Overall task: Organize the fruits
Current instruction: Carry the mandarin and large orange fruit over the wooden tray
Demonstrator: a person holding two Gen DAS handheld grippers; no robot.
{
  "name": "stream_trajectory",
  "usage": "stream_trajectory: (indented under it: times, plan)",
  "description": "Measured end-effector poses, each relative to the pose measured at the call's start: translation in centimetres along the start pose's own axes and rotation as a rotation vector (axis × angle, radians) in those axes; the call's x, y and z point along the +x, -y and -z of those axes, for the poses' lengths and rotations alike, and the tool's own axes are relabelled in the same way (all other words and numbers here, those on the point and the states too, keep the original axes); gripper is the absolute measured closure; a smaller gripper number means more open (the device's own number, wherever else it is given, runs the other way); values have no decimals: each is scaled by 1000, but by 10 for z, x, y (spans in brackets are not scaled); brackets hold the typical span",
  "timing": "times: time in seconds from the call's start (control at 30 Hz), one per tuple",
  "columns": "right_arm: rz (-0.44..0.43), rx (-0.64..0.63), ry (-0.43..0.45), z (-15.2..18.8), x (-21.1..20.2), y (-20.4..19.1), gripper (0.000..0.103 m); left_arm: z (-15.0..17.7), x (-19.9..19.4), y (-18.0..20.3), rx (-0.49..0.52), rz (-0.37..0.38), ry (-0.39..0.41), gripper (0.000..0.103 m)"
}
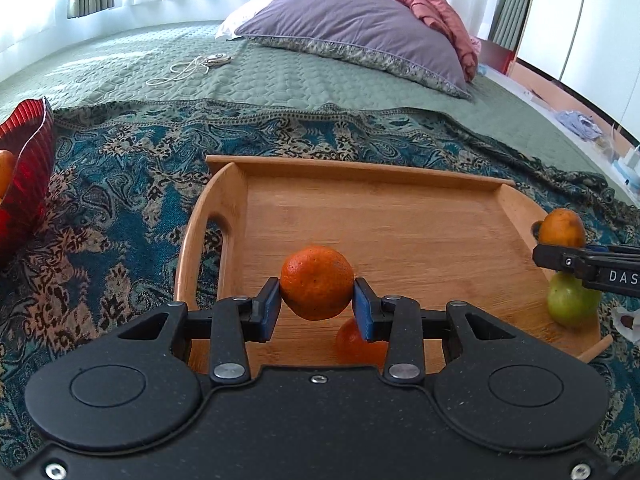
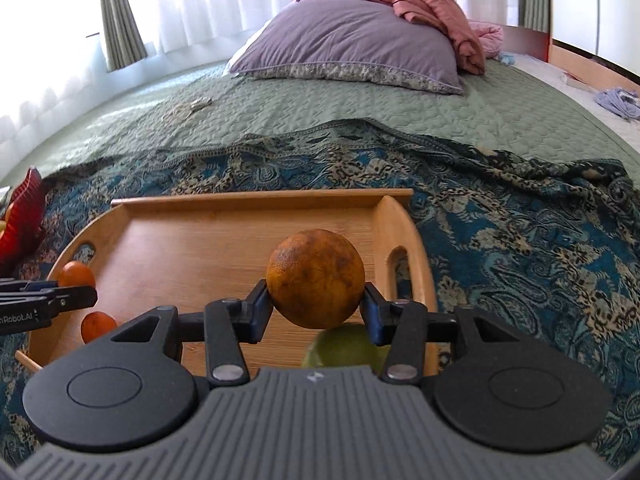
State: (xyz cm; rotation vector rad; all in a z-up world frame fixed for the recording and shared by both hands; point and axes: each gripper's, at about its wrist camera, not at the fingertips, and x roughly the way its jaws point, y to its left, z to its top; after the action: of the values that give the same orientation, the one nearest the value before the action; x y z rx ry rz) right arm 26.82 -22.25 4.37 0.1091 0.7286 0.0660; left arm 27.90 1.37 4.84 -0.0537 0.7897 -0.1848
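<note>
My left gripper (image 1: 317, 304) is shut on a small tangerine (image 1: 317, 282) and holds it above the wooden tray (image 1: 360, 208), near its left handle. A second tangerine (image 1: 354, 342) lies on the tray just below it. My right gripper (image 2: 316, 304) is shut on a brown-mottled orange (image 2: 316, 278) above the tray's (image 2: 200, 248) right side. A green fruit (image 2: 344, 346) lies on the tray under it, also in the left wrist view (image 1: 570, 300). In the right wrist view the left gripper (image 2: 76, 290) holds its tangerine (image 2: 76, 274) over the other one (image 2: 98, 326).
A red ribbed glass bowl (image 1: 28, 168) with fruit inside stands left of the tray on the patterned blue cloth (image 1: 120, 184). A purple pillow (image 1: 352, 28), pink bedding and a white cable (image 1: 188, 66) lie farther back on the green bedspread.
</note>
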Motion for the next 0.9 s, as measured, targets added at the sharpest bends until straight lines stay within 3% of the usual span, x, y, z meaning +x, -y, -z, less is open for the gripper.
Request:
stream_trajectory:
  times: [0.4, 0.9]
  plan:
    - [-14, -22, -60, -1, 25, -16, 53, -4, 23, -1, 7, -14, -40, 67]
    - [-9, -45, -85, 3, 35, -23, 52, -4, 25, 1, 25, -17, -29, 67]
